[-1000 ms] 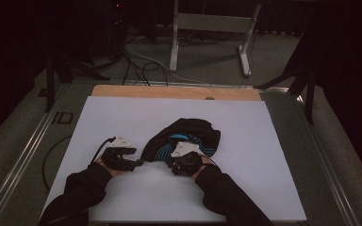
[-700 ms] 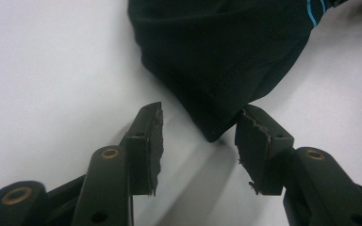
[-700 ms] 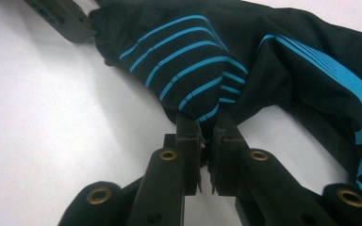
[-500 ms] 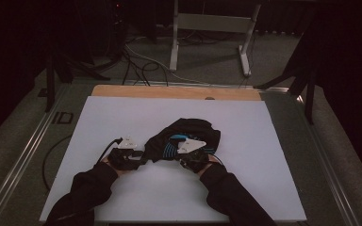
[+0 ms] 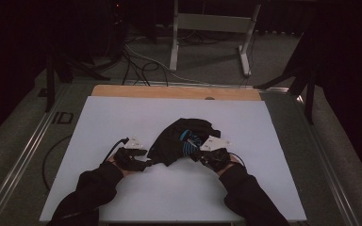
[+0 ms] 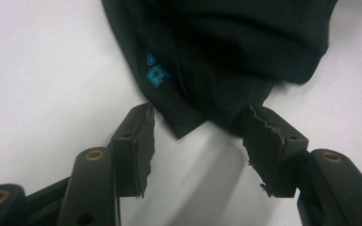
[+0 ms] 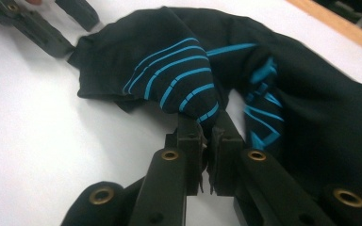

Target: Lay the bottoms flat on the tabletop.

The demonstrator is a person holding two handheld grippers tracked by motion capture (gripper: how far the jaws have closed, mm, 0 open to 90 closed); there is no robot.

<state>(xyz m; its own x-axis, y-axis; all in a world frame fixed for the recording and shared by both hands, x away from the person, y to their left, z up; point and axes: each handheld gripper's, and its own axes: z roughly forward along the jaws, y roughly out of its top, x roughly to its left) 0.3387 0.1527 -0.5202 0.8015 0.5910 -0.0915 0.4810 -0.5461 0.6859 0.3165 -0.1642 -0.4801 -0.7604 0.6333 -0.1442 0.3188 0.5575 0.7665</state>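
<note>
My right tool (image 7: 206,134) is clamped on the striped fold of the black garment (image 5: 181,139), which lies on the counter (image 5: 99,122). My left tool (image 6: 198,136), jaws apart, stands at the garment's corner.

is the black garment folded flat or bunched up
Bunched up. The black garment lies in a rumpled heap on the white table, its blue-striped part pinched in the right gripper.

A white table (image 5: 99,122) fills the lower middle of the high view; a black garment with blue stripes (image 5: 181,139) lies crumpled at its centre.
</note>
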